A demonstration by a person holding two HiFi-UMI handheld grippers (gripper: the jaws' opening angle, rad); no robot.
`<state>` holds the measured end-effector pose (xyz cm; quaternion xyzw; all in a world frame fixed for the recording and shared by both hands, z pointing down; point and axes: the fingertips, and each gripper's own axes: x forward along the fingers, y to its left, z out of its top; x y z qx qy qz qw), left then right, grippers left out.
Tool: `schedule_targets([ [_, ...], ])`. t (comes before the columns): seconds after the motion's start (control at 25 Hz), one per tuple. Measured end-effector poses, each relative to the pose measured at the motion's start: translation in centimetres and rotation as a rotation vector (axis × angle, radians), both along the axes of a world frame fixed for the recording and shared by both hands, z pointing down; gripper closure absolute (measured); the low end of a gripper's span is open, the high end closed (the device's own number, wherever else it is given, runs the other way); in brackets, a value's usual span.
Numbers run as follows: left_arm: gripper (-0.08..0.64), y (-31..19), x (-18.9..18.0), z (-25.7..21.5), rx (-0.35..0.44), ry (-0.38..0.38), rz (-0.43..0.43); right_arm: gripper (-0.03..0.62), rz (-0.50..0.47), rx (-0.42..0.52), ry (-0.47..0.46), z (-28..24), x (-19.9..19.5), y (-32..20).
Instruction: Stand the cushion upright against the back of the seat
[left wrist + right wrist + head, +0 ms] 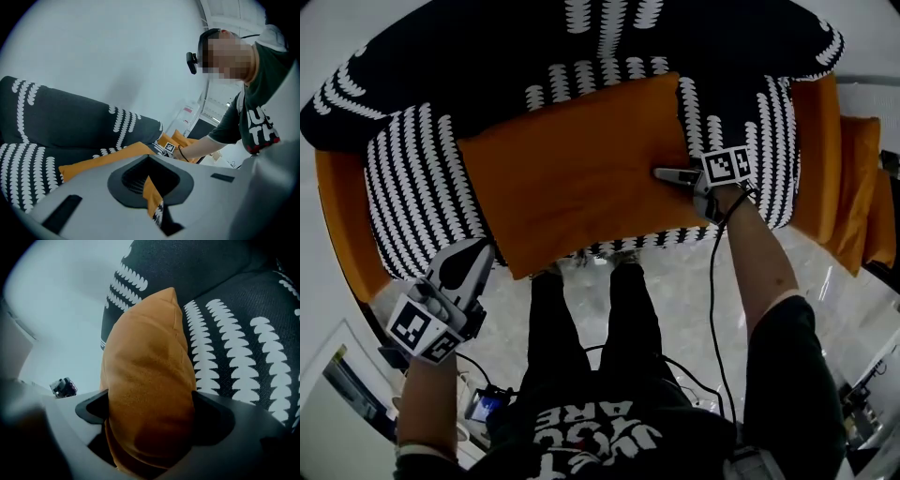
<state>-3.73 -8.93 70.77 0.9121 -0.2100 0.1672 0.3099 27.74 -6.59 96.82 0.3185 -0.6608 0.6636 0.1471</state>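
The cushion, orange and plump, has its 3 o'clock edge between the jaws of the right gripper, which reaches in from 3 o'clock and points toward 9 o'clock. In the right gripper view those jaws stand spread wide, one on each side of the soft edge. The padding fills the gap between them but bulges instead of being pinched flat, so the gripper is open around it and not clamped. Its marker cube sits just behind, at the person's wrist, and a black cable hangs from there toward 6 o'clock.

The left gripper hovers just beside the cushion's 7 o'clock corner, pointing toward 1 o'clock. Its jaws are drawn together with nothing in them. Through the thin slit between them, the left gripper view shows a strip of the orange fabric beyond. Whether its tip touches the cushion cannot be told.

The cushion lies low across the black-and-white patterned seat, not upright, with its long side running from 9 to 3 o'clock. The backrest, in the same pattern, rises beyond it at 12 o'clock. Orange sofa sides flank the seat at 9 and 3 o'clock. At 6 o'clock the person's legs stand on a pale marbled floor.
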Motion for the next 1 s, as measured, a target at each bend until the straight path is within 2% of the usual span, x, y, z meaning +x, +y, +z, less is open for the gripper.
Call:
schedule_targets([
  [0.04, 0.56, 0.1, 0.0, 0.0, 0.001, 0.001, 0.0, 0.037, -0.003, -0.001, -0.009, -0.1, -0.2, 0.0],
  [0.24, 0.56, 0.4, 0.2, -0.6, 0.01, 0.011, 0.0, 0.275, -0.018, 0.015, -0.04, -1.9, -0.9, 0.2],
  [0.36, 0.56, 0.3, -0.1, -1.5, 0.019, 0.017, -0.016, 0.352, -0.013, 0.048, -0.029, -3.6, -1.4, 0.1],
  [0.52, 0.56, 0.2, -0.9, -3.0, 0.038, 0.019, -0.036, 0.395, -0.026, 0.114, -0.02, -7.1, -2.6, 0.1],
  [0.72, 0.56, 0.1, -2.0, -5.6, 0.07, 0.035, -0.072, 0.419, -0.073, 0.194, -0.025, -12.6, -5.3, -0.2],
  [1.0, 0.56, -0.1, -3.3, -11.0, 0.139, 0.059, -0.103, 0.44, -0.23, 0.344, 0.076, -22.0, -7.8, -1.8],
])
